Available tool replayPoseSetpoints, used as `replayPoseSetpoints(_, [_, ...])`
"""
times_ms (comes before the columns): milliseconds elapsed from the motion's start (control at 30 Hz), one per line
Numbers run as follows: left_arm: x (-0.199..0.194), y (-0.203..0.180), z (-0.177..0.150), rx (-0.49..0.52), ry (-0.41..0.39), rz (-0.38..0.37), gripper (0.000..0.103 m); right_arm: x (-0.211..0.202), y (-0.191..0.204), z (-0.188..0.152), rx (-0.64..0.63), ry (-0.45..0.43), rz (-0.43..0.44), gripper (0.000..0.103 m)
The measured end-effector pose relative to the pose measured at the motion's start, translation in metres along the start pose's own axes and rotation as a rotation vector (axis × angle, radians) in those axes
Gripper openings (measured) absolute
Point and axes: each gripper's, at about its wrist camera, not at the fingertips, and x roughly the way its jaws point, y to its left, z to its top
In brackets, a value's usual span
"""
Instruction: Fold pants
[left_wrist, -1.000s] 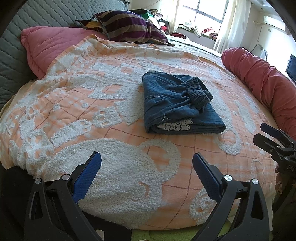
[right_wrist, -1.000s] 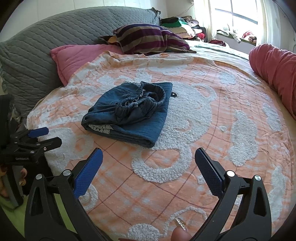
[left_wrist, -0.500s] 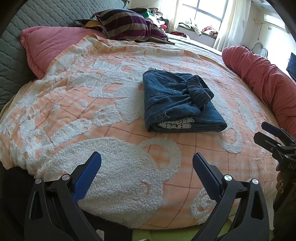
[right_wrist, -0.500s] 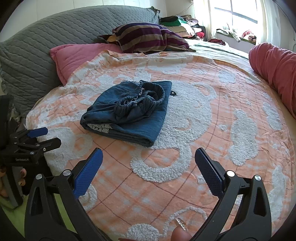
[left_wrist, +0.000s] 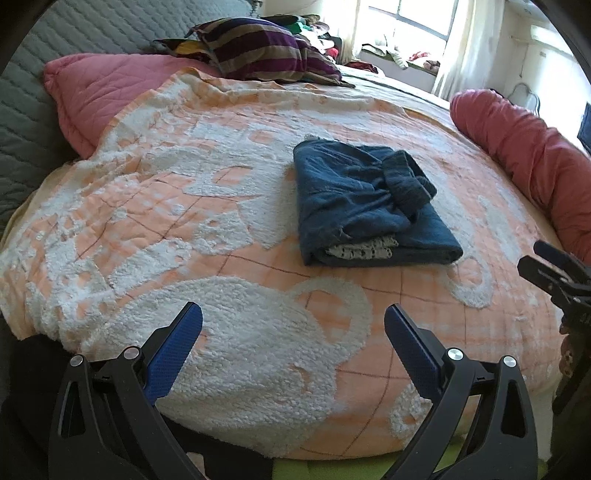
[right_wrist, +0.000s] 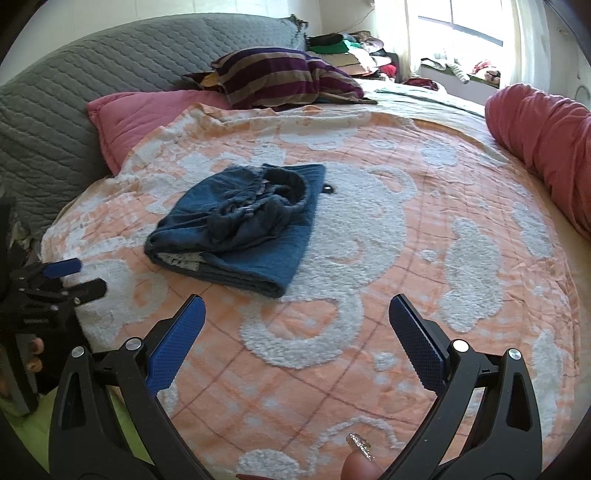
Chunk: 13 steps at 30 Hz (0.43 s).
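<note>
The dark blue pants (left_wrist: 365, 206) lie folded into a compact bundle on the orange-and-white blanket (left_wrist: 184, 221), with the elastic waistband on top and a strip of white lace at the near edge. In the right wrist view the same pants (right_wrist: 243, 225) sit left of centre. My left gripper (left_wrist: 293, 332) is open, well short of the bundle and holding nothing. My right gripper (right_wrist: 297, 321) is open too, empty and back from the pants. Each gripper shows at the edge of the other's view: the right gripper (left_wrist: 554, 266) and the left gripper (right_wrist: 70, 277).
A pink pillow (left_wrist: 107, 88) and a striped pillow (left_wrist: 266, 51) lie at the head against a grey quilted headboard (right_wrist: 92, 92). A red bolster (left_wrist: 528, 155) runs along the right side. A fingertip (right_wrist: 360, 465) shows at the bottom of the right wrist view.
Both grippers have drawn back slightly from the folded pants, which sit a little farther up in both views. Jaws stay open; the pants have not moved on the blanket.
</note>
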Motion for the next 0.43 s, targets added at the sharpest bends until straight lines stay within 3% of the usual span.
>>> replayPoseSetpoints(133, [0.003,0.019,0.013,-0.052,-0.032,0.005,0.098,0.005,-0.031,0.000,0.055,0.003,-0.086,0.094])
replayPoseSetpoints(267, [0.038,0.061,0.042,-0.127,0.048,0.046,0.099,0.013,-0.093,0.001,0.161,0.007,-0.229,0.094])
replayPoseSetpoints(433, [0.100,0.148,0.100,-0.200,0.112,0.272,0.098,0.027,-0.220,-0.004,0.359,0.078,-0.517,0.094])
